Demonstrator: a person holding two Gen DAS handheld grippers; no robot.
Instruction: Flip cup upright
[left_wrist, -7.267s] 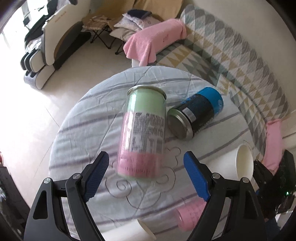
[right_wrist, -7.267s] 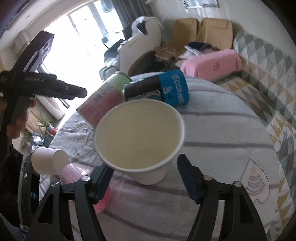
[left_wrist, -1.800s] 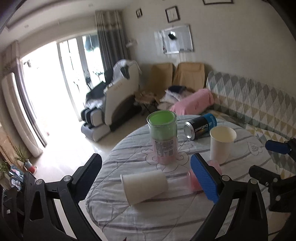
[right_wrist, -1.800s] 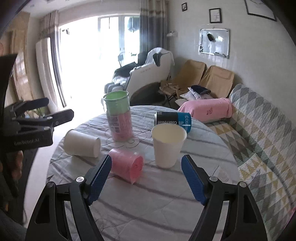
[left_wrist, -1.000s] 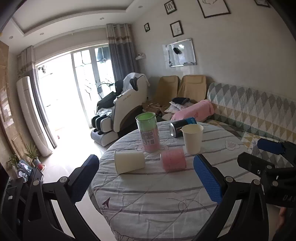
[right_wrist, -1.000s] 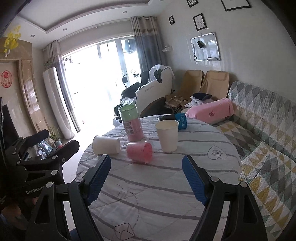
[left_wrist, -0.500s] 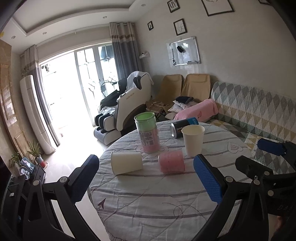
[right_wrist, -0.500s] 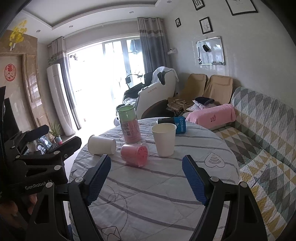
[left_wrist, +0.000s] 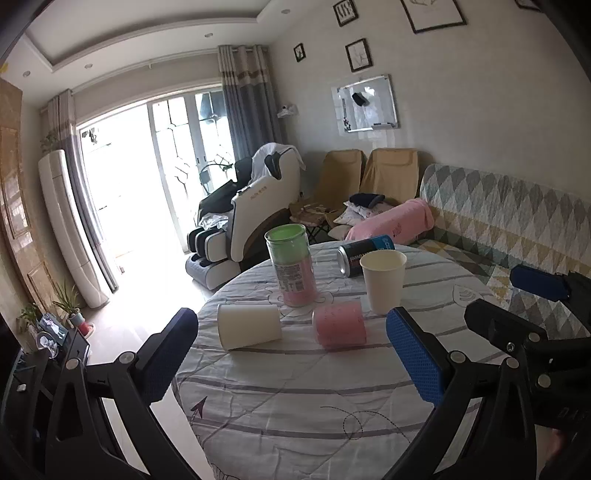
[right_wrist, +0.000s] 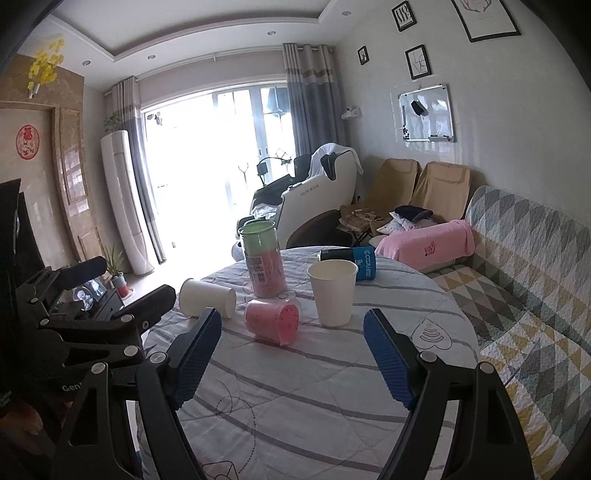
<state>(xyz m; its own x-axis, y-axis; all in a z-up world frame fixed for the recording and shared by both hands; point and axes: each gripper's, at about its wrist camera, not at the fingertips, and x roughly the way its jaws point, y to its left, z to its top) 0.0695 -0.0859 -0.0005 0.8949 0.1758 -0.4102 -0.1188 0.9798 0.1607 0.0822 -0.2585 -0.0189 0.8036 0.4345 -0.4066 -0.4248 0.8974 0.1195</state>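
A white paper cup (left_wrist: 382, 280) (right_wrist: 333, 291) stands upright on the round table. A second white cup (left_wrist: 248, 326) (right_wrist: 207, 297) lies on its side at the left. A pink cup (left_wrist: 339, 323) (right_wrist: 272, 320) lies on its side between them. My left gripper (left_wrist: 291, 358) is open and empty, held back from the table's near edge. My right gripper (right_wrist: 291, 356) is open and empty, also well short of the cups. Each gripper shows at the edge of the other's view.
A tall green and pink canister (left_wrist: 293, 270) (right_wrist: 263, 264) stands behind the cups. A black and blue can (left_wrist: 365, 253) (right_wrist: 349, 261) lies on its side at the back. The table (left_wrist: 295, 398) has a striped cloth. A patterned sofa (right_wrist: 524, 295) runs along the right.
Both grippers, open throughout, have pulled back and up from the table over the last seconds. In the last half second the view barely shifts. The cups have not moved.
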